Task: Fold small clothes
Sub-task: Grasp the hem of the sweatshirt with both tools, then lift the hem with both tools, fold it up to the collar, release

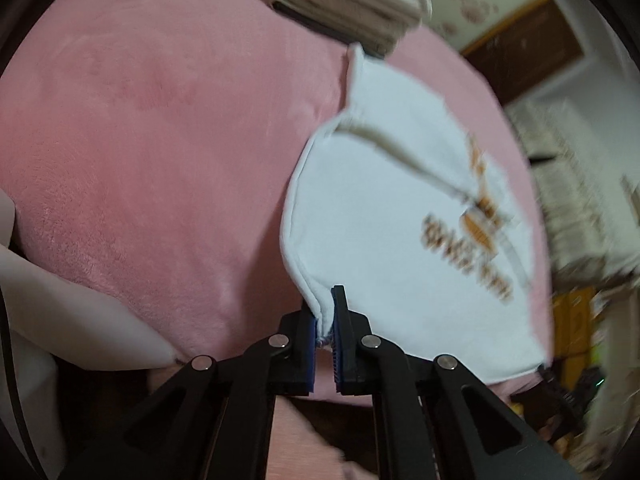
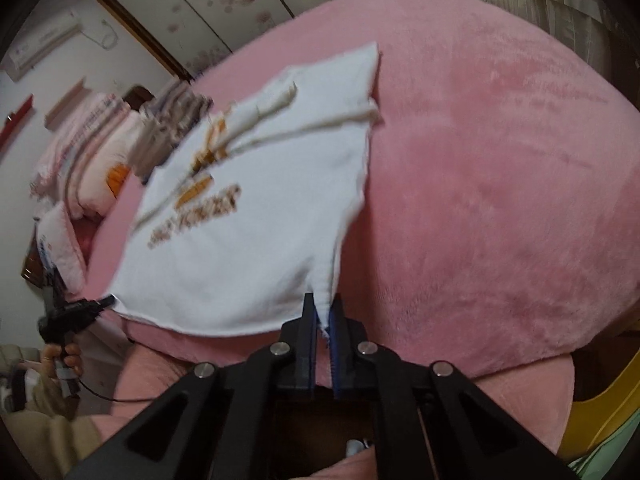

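Observation:
A small white garment (image 1: 404, 216) with brown and orange print lies on the pink blanket (image 1: 160, 160), its near hem lifted off the bed. My left gripper (image 1: 325, 320) is shut on the hem's near left corner, with cloth pinched between its blue pads. In the right wrist view the same white garment (image 2: 248, 240) spreads to the left, and my right gripper (image 2: 323, 316) is shut on its near right corner. The left gripper (image 2: 105, 301) shows there too, gripping the far corner of the hem, held by a hand (image 2: 64, 356).
A stack of folded beige clothes (image 1: 352, 4) sits at the bed's far edge. Folded pink and striped bedding (image 2: 104, 152) is piled left of the garment. A white sheet of fabric (image 1: 60, 312) hangs at the near left. The pink blanket (image 2: 500, 180) stretches wide to the right.

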Demonstrator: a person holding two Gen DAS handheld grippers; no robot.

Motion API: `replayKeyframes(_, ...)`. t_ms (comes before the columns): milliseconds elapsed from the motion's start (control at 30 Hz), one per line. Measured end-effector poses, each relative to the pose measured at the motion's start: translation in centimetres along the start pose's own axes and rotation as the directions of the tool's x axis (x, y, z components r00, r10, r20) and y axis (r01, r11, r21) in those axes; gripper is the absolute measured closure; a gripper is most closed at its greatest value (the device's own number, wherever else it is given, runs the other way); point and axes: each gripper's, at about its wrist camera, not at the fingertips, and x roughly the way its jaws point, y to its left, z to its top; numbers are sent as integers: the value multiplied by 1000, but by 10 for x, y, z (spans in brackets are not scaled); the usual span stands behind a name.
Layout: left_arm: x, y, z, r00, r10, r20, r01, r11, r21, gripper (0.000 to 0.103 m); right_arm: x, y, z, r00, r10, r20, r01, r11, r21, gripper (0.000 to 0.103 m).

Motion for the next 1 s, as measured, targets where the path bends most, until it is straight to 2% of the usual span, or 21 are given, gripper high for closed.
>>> replayKeyframes(33,-6,-2,5,999,-33,20,33,999,-27,99,-5,2,6,1000,17,18,-17,1000,2,98)
replayKeyframes(167,-21,-16,28,993,-89,77,93,994,-59,99,-21,17,41,993,64,98,-62,998,-16,98)
replayKeyframes(300,-26,-39,59,985,-101,137,110,992,-64,99,-21,28,78,985,86,152,-84,996,-16,98)
replayKeyframes(400,-23,-59,94,979,-77,186,89,995,-56,99,-12,30,108,981,80,179,-82,997,4,98)
replayKeyframes(500,-13,-74,125,978,-50,204,62,997,-50,99,-2,34,136,977,67,204,-70,997,10,98)
replayKeyframes(633,20,-101,173,978,21,206,-15,999,-29,99,21,35,173,975,35,218,-42,999,28,98)
replayKeyframes(767,58,-115,207,980,56,192,-49,998,-43,99,53,25,204,979,4,202,-20,997,76,98)
replayKeyframes(1000,110,-115,231,982,97,164,-89,994,-55,99,111,-4,230,989,-55,137,33,987,159,98)
